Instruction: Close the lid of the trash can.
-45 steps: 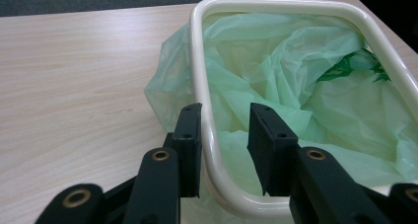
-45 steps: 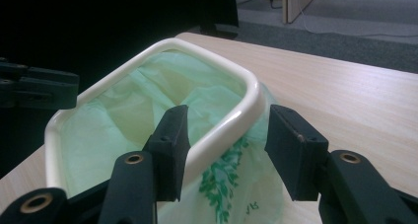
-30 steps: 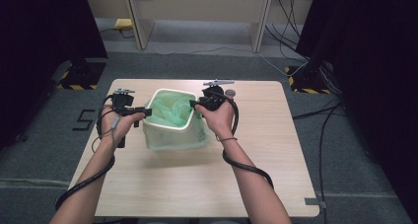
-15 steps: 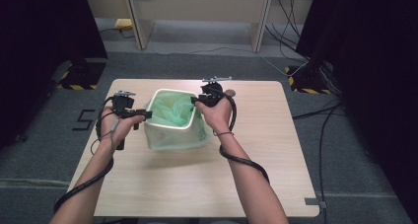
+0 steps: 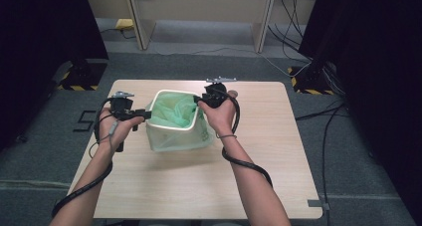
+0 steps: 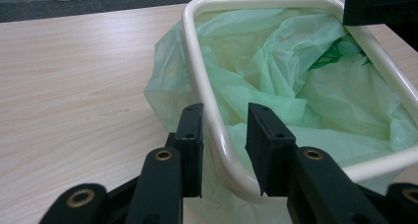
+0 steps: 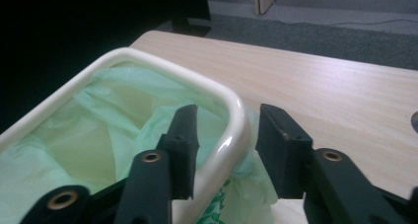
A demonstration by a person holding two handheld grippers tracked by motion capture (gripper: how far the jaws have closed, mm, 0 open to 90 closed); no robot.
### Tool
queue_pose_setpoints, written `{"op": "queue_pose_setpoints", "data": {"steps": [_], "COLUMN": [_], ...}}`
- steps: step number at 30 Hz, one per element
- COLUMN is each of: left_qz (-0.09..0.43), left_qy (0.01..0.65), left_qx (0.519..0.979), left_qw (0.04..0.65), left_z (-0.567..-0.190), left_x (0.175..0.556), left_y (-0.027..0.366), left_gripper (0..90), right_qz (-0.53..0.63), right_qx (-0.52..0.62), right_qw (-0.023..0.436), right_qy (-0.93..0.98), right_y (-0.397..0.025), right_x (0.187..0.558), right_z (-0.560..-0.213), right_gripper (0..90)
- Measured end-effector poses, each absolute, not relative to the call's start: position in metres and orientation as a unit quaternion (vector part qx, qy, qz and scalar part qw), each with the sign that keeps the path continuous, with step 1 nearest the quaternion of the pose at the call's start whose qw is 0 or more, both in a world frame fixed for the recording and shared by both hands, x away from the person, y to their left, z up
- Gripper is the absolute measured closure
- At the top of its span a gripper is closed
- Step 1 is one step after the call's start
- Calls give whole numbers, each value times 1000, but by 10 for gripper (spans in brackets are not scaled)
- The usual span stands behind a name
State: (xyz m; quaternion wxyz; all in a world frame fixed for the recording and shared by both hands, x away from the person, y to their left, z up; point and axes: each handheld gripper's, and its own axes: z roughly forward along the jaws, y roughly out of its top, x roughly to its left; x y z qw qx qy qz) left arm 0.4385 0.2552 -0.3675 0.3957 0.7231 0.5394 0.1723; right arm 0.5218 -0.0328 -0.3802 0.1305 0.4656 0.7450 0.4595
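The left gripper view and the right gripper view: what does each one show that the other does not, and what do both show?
The left gripper view alone shows the far side of the bin's inside, with dark green print on the bag, and the other gripper at the opposite rim. The right gripper view alone shows the grey floor past the table edge. Both show a white bin rim standing between two open black fingers, the green bag lining the bin, and the wooden table.
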Motion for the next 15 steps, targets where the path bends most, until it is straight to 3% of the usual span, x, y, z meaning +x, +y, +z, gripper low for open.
{"op": "queue_pose_setpoints", "data": {"steps": [5,15], "left_qz": [170,174], "left_qy": [536,531], "left_qx": [727,735], "left_qw": [394,383], "left_z": [-370,-374], "left_x": [438,437], "left_y": [252,252], "left_gripper": [694,750], "right_qz": [456,443], "right_qx": [456,455], "right_qw": [141,151], "right_qy": [751,758], "right_y": [-31,-30], "right_x": [522,526], "right_z": [-378,-385], "right_gripper": [747,779]}}
